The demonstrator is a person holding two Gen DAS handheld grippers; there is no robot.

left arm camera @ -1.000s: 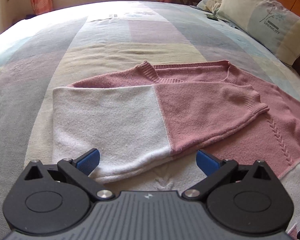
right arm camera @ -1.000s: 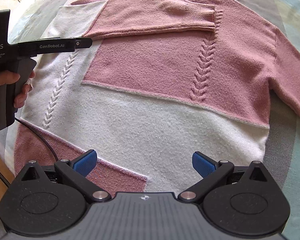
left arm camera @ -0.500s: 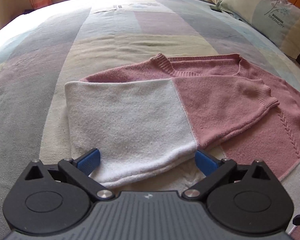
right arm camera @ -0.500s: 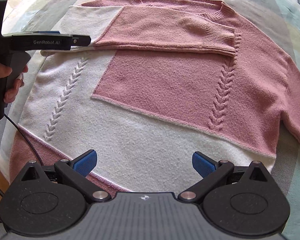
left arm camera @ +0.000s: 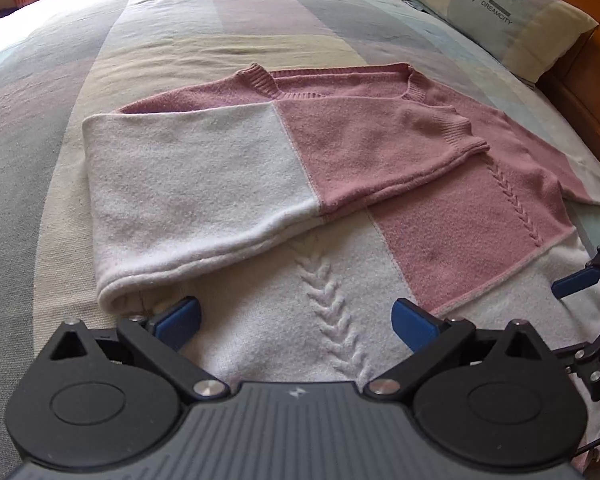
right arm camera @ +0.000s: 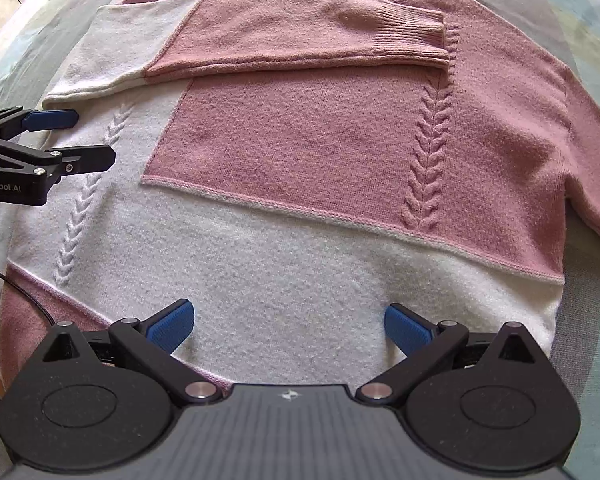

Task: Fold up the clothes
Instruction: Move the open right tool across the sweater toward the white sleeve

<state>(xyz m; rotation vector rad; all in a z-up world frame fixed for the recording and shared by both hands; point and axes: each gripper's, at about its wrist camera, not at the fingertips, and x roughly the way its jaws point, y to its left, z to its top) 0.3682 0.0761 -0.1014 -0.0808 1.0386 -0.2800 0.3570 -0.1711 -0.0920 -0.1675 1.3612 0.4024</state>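
A pink and white knitted sweater (right arm camera: pixel 300 152) lies flat on the bed, neckline at the far side. One sleeve (right arm camera: pixel 284 44) is folded across the chest, its cuff toward the right; in the left wrist view this sleeve (left arm camera: pixel 228 176) shows white then pink. My left gripper (left arm camera: pixel 296 322) hovers open over the sweater's white part, just below the folded sleeve, with nothing between its fingers. It also enters the right wrist view as the left gripper (right arm camera: pixel 80 136) at the left edge. My right gripper (right arm camera: pixel 288 328) stands open over the white lower body, and it holds nothing.
The bed carries a pastel patchwork cover (left arm camera: pixel 204 40). Pillows (left arm camera: pixel 496 12) lean against a wooden headboard (left arm camera: pixel 588 68) at the far right. The sweater's other sleeve (right arm camera: pixel 596 168) stretches off to the right. A black cable (right arm camera: pixel 16 292) runs at the left by the bed edge.
My left gripper has drawn back from the folded sleeve toward the sweater's white lower part. My right gripper has moved closer over the sweater's body. Both stay open.
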